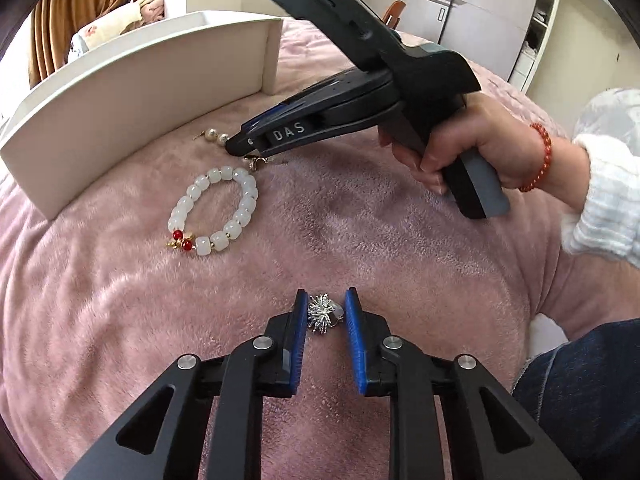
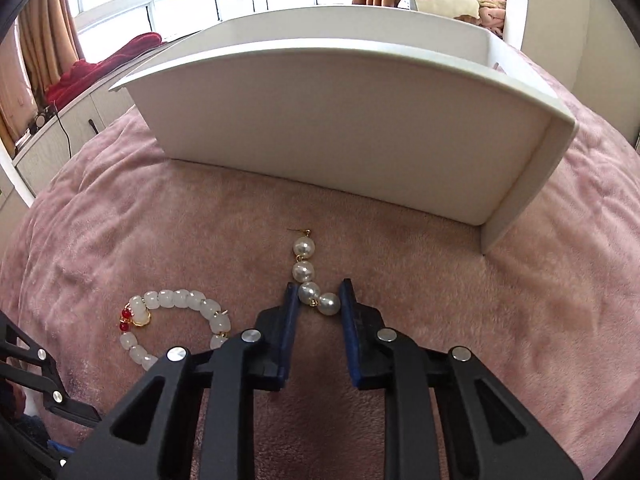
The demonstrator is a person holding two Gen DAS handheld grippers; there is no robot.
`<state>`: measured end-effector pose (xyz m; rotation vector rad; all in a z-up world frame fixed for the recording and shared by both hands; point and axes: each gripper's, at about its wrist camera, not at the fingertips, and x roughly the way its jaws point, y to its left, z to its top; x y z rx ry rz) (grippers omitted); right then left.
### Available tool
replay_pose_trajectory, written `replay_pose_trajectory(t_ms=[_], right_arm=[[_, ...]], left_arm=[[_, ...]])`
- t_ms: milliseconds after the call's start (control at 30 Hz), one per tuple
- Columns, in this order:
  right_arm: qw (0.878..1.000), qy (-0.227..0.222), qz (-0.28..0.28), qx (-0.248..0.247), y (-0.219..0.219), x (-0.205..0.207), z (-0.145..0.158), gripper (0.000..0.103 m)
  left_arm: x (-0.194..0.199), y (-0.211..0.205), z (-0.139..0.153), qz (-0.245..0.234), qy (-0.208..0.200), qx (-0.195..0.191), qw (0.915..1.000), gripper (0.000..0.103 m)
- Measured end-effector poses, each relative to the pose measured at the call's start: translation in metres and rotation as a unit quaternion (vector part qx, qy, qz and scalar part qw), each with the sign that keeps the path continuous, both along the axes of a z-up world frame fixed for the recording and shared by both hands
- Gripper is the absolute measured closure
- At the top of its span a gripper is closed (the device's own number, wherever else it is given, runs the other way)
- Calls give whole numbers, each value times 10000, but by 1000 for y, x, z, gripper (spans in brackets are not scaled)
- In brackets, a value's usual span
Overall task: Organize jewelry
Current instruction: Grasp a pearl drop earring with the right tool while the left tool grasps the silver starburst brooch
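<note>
left gripper (image 1: 326, 314) jaws clamp the silver brooch (image 1: 322, 314); right gripper (image 2: 320, 304) jaws pinch the pearl earring (image 2: 306, 270) before the white box (image 2: 340, 128); lift both straight, gently.

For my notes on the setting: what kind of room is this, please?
Probably a bedroom: the jewelry lies on a pink plush blanket, with a wardrobe behind, curtains at the window and folded clothes nearby.

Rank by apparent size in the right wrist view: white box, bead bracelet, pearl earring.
1. white box, clearly largest.
2. bead bracelet, partly hidden behind the claw.
3. pearl earring, slimmer; its length looks close to the bracelet's.
</note>
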<state>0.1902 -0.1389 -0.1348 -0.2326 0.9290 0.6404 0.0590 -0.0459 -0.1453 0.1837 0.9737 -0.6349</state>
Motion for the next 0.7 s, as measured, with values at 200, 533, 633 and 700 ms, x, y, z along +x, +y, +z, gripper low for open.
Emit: replay_pose_trajectory(t_ms=[200,533,633,700], right_arm=[[10000,23,-41,53,-3,-1,1,90],[9995,27,-182,248,-10,-3,16,91],[9991,-22,-220,351,-16,-7,27,91],[9989,-94,-241,398,-21,-11,36,91]], left_arm=[[2,3,-3,40,-34,-28,10000,80],[-5,13,17,270,-42,-236,9993,80],[-7,21,27,369,-133,-268,9989,80],[-7,24,36,443,-187,-303,9984,80]])
